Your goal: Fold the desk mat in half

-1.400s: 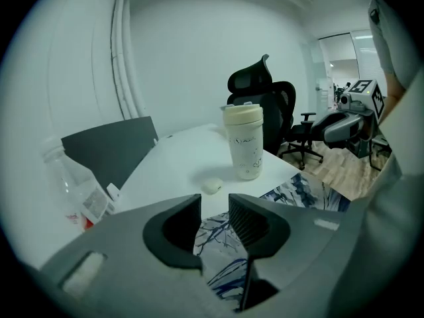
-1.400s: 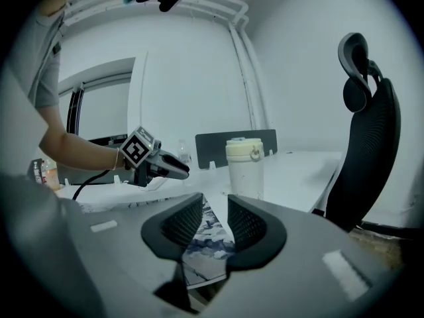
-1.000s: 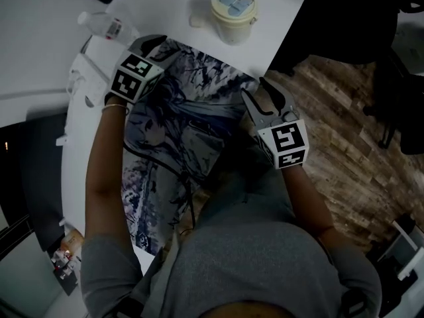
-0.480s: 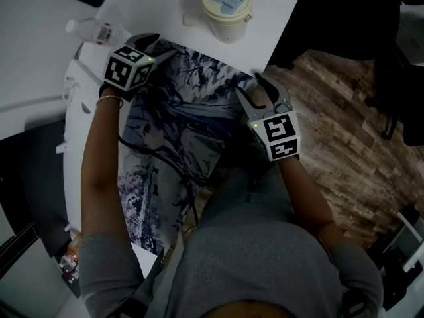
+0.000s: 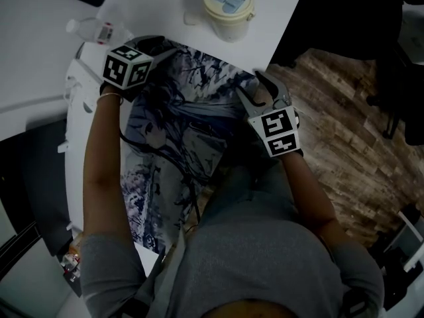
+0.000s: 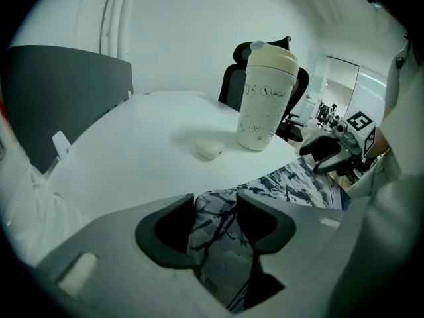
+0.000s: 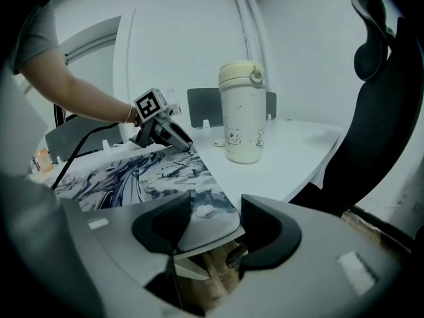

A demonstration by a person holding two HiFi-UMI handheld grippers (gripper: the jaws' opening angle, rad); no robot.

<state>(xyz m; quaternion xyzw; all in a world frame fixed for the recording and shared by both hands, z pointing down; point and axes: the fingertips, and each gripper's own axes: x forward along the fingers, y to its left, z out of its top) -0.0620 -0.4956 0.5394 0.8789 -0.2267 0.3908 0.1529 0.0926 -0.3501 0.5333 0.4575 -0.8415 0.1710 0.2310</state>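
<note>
Your white tabletop (image 5: 165, 12) carries the printed desk mat (image 5: 192, 105), a cream tumbler (image 5: 227, 8) and a plastic bottle (image 5: 96, 30).

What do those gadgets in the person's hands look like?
The left gripper and right gripper are grey, each with dark curved jaws and a white cube bearing black square markers. The person wears a grey short-sleeved shirt and a thin bracelet.
</note>
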